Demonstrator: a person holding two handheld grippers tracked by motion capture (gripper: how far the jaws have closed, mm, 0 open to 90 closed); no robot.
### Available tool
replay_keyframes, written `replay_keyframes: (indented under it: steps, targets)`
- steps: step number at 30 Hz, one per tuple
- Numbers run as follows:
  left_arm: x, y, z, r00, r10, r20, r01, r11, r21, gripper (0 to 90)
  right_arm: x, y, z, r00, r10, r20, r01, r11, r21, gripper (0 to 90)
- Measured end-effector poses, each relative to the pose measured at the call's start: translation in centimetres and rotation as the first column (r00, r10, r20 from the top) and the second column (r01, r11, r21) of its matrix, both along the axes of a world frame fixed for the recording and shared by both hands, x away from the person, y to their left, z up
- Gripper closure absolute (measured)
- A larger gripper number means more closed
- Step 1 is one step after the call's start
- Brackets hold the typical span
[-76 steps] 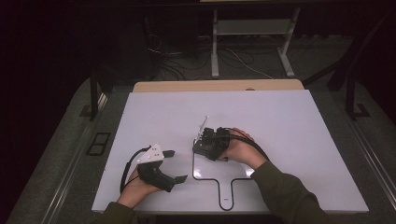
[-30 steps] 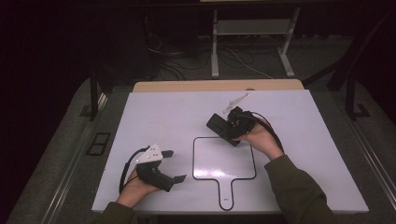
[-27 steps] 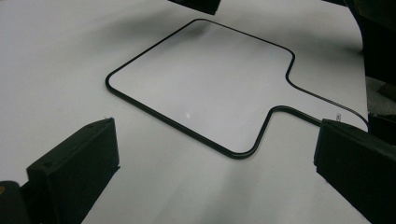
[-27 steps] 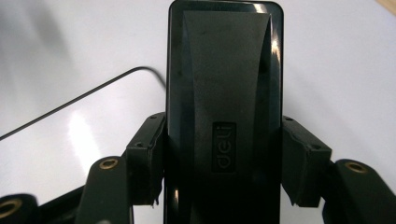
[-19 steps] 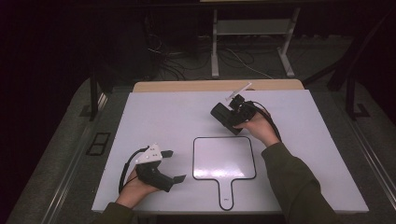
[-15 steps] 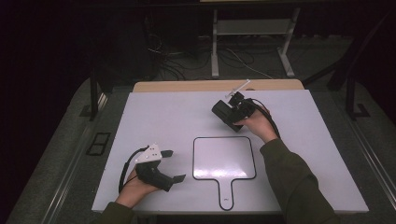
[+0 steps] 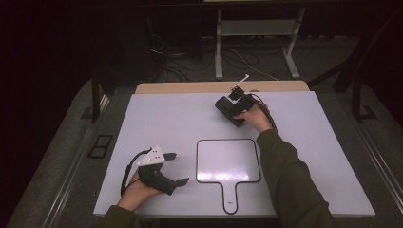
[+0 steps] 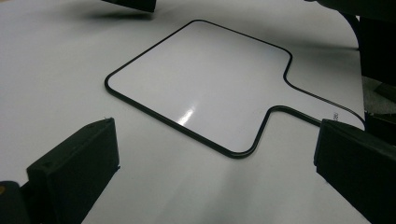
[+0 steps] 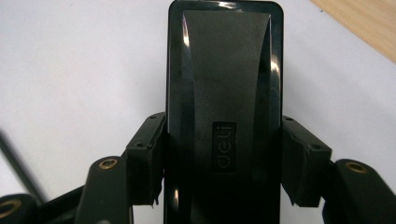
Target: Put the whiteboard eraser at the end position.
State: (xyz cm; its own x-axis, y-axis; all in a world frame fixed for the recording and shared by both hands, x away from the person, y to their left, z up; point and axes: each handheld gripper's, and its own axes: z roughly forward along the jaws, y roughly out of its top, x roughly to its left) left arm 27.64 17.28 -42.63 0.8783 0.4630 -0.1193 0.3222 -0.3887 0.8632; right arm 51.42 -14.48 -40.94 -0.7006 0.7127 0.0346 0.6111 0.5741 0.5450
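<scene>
The white surface (image 7: 180,118) is carrying a handled whiteboard (image 7: 228,161) near its front middle. The right arm, in a green sleeve (image 7: 290,185), is reaching forward past the board's right edge, its hand lying by the far edge of the surface. There the right tongs (image 7: 227,107) are gripping a black eraser (image 9: 224,93) by its long sides, pads pressing on both; the eraser is hovering near the surface's wooden far rim, its lower end cut off in the right gripper view. The left hand (image 7: 138,190) is resting at the front left, holding the left tongs (image 7: 173,168) gaping wide with nothing between them, aimed at the board. The eraser is hard to make out from above
</scene>
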Motion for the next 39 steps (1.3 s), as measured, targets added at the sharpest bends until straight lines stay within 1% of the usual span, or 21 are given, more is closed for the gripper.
replay_keyframes:
  steps: [3,6,8,11,13,15,18,22,24,25,28,30,33,36,37,39]
  targets:
    - [0.0,0.0,0.0,1.0000,-0.003,0.001,0.003,1.0000,0.001,0.0,0.5,0.1,-0.5,1.0000,-0.001,-0.003,0.001,1.000,0.018,38.6]
    - [0.0,0.0,0.0,1.0000,-0.003,0.001,0.003,1.0000,0.002,0.0,0.8,0.4,-1.2,0.9998,-0.009,-0.019,0.009,1.000,-0.006,38.6]
    - [0.0,0.0,0.0,1.0000,-0.003,0.001,0.003,1.0000,0.001,0.0,0.9,0.4,-1.6,0.9995,-0.016,-0.028,0.015,1.000,-0.001,38.6]
    - [0.0,0.0,0.0,1.0000,-0.003,0.001,0.003,1.0000,0.002,0.0,0.9,0.6,-2.2,0.9995,-0.002,-0.033,0.002,1.000,-0.001,38.5]
    - [0.0,0.0,0.0,1.0000,-0.002,0.001,0.002,1.0000,0.002,0.0,0.8,0.9,-2.4,0.9988,0.018,-0.045,-0.018,1.000,0.008,38.5]
    - [0.0,0.0,0.0,1.0000,-0.002,0.001,0.002,1.0000,0.002,0.0,0.7,1.0,-2.4,0.9993,0.020,-0.031,-0.020,1.000,-0.006,38.5]
    - [0.0,-0.1,0.0,1.0000,-0.003,0.002,0.003,1.0000,0.002,0.0,0.7,1.0,-2.4,0.9988,0.034,-0.033,-0.034,0.999,0.003,38.4]
    - [0.0,0.0,0.0,1.0000,-0.001,0.002,0.001,1.0000,0.003,0.0,0.5,0.9,-2.5,0.9989,0.040,-0.024,-0.039,0.999,0.010,38.0]
    - [0.0,0.0,0.0,1.0000,-0.001,0.003,0.001,1.0000,0.003,0.0,0.4,0.8,-2.4,0.9993,0.036,-0.009,-0.036,0.999,0.023,37.6]
    - [0.1,0.0,0.0,1.0000,0.000,0.003,0.000,1.0000,0.002,0.0,0.3,0.7,-2.4,0.9994,0.034,0.002,-0.034,0.999,0.035,35.8]
    - [0.2,0.0,0.0,1.0000,0.001,0.006,-0.001,0.9999,0.016,0.0,0.1,0.2,-2.0,0.9997,0.022,0.012,-0.023,0.995,0.100,30.2]
    - [0.3,0.1,-0.1,1.0000,0.002,0.007,-0.002,0.9999,0.016,0.0,0.0,0.0,-1.9,0.9996,0.021,0.021,-0.023,0.994,0.111,27.6]
    - [0.4,0.1,-0.1,1.0000,0.004,0.009,-0.004,0.9999,0.011,0.0,-0.3,-0.6,-1.6,0.9994,0.017,0.032,-0.021,0.991,0.134,26.5]
    - [0.5,0.2,-0.1,1.0000,0.001,0.009,-0.001,1.0000,0.008,0.0,-0.9,-1.3,-1.1,0.9983,-0.014,0.057,0.005,0.988,0.157,24.5]
    - [0.6,0.3,-0.1,1.0000,0.005,0.007,-0.005,1.0000,0.003,0.0,-1.1,-1.6,-0.9,0.9977,-0.021,0.064,0.010,0.985,0.171,24.5]
    - [0.7,0.4,-0.2,1.0000,0.005,0.007,-0.005,1.0000,0.001,0.0,-1.5,-2.2,-0.6,0.9977,-0.027,0.062,0.013,0.978,0.207,24.4]
